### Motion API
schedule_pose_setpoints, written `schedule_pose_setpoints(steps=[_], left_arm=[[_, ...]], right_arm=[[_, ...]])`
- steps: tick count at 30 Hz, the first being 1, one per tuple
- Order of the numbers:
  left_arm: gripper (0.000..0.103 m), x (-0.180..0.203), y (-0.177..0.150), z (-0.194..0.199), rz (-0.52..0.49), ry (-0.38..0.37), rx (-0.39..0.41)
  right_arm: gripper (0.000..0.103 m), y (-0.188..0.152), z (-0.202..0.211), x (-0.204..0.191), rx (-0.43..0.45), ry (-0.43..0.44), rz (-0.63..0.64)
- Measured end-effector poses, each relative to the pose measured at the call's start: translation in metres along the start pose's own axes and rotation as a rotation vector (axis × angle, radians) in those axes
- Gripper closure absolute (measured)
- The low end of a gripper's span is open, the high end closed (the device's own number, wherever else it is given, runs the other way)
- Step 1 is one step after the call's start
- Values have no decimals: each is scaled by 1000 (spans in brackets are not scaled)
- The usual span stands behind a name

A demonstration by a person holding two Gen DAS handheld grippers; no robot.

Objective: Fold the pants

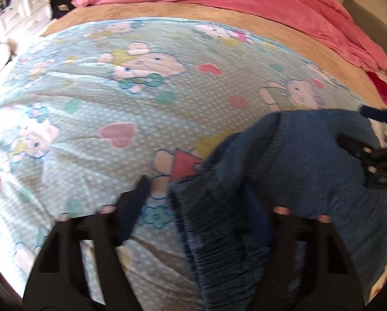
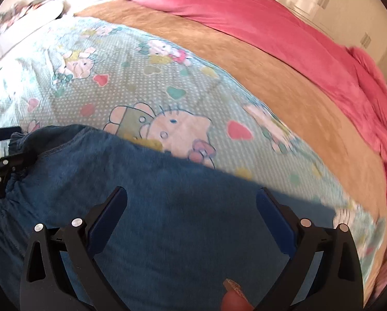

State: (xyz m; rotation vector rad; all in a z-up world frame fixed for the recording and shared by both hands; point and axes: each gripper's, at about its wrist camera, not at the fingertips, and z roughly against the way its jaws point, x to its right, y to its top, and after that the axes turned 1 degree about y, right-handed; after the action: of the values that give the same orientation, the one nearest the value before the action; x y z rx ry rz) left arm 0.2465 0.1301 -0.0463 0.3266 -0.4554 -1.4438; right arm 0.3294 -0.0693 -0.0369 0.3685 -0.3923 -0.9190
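Observation:
The pants (image 1: 297, 171) are blue denim-like cloth lying on the cartoon-print blanket (image 1: 115, 103). In the left wrist view their gathered waistband (image 1: 214, 233) lies between my left gripper's (image 1: 201, 194) open fingers; the right finger is hidden under the cloth. My right gripper (image 1: 369, 140) shows at the right edge, over the pants. In the right wrist view my right gripper (image 2: 191, 197) is open and empty just above the pants (image 2: 167, 207). My left gripper (image 2: 1, 160) shows at the left edge by the waistband.
The blanket (image 2: 141, 83) covers a bed with a tan sheet (image 2: 284, 83) and a pink duvet (image 2: 271, 26) behind it. White drawers (image 1: 20, 13) stand at the far left. A white wardrobe (image 2: 336, 2) stands at the far right.

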Motion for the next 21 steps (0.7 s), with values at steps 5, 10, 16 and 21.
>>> schedule_pose_setpoints(steps=[5,10,16,21], left_arm=[[79,4,-3,12,-30,-29,55],[80,10,-4,49,-59,-72,143],[80,17,-5,59,-98,-89,154],[80,12,-8,56,-104,-69,148]], right_arm=[[4,11,-16,-12,-20,4,103],[6,18,-19,-27,-29,34,184],[72,16,-23,-52,-50,122,267],[97,2,0,-51,20,146,211]])
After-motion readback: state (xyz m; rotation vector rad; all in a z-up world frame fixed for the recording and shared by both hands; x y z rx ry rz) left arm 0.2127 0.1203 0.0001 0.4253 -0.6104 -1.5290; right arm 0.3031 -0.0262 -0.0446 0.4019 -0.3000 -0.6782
